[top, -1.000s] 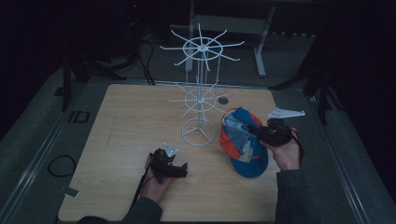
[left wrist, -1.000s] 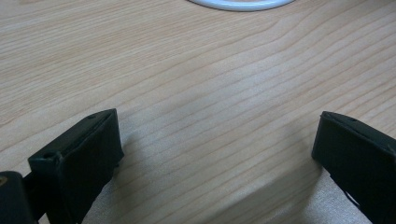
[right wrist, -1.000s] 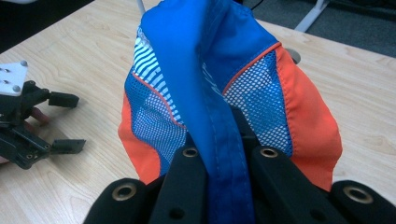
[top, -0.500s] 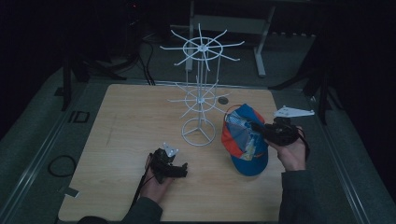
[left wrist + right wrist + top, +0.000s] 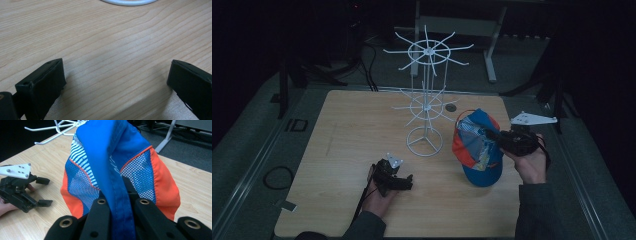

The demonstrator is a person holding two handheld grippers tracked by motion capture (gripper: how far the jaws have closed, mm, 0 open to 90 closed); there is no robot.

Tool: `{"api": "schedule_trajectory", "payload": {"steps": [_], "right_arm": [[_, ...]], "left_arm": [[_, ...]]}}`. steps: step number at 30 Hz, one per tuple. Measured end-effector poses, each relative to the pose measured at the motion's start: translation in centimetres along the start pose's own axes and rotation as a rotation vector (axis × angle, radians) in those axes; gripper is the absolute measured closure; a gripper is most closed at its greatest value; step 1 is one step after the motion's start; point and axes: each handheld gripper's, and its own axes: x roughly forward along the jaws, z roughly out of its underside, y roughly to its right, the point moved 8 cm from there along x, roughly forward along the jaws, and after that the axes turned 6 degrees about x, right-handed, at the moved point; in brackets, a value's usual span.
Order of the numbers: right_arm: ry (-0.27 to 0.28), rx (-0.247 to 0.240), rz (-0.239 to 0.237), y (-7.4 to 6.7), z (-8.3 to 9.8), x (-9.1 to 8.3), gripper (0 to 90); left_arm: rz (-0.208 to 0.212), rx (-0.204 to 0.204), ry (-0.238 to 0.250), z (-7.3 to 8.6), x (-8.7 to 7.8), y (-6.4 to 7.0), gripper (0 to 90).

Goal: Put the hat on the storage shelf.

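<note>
A blue and orange mesh cap (image 5: pixel 474 145) is held up off the table at the right, its brim hanging toward the front edge. My right gripper (image 5: pixel 497 140) is shut on the cap's blue band (image 5: pixel 117 202), which runs up between the jaws. A white wire hat stand (image 5: pixel 424 100) with two tiers of spokes rises mid-table, just left of the cap. My left gripper (image 5: pixel 404 181) rests low on the wooden table (image 5: pixel 347 130) near the front, open with nothing between its fingers (image 5: pixel 42 85). The stand's ring base (image 5: pixel 128 2) lies just beyond it.
A small dark round disc (image 5: pixel 451 107) lies on the table behind the stand. Dark floor, cables (image 5: pixel 362 65) and a grey desk leg (image 5: pixel 489 55) lie beyond the far edge. Bare wood spreads over the table's left half.
The right gripper has drifted slightly right and away with the cap, which now hangs a little more upright. The left gripper has stayed in place.
</note>
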Motion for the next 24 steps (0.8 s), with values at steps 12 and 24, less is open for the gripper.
{"api": "schedule_trajectory", "payload": {"steps": [12,24], "right_arm": [[0.041,-0.012,-0.032,-0.9,-1.4,-1.7,87.1],[0.062,-0.039,-0.034,-1.5,-2.7,-2.8,87.0]], "left_arm": [[0.000,0.000,0.000,0.0,0.0,0.0,1.9],[0.000,-0.001,0.001,0.0,0.0,0.0,1.9]]}}
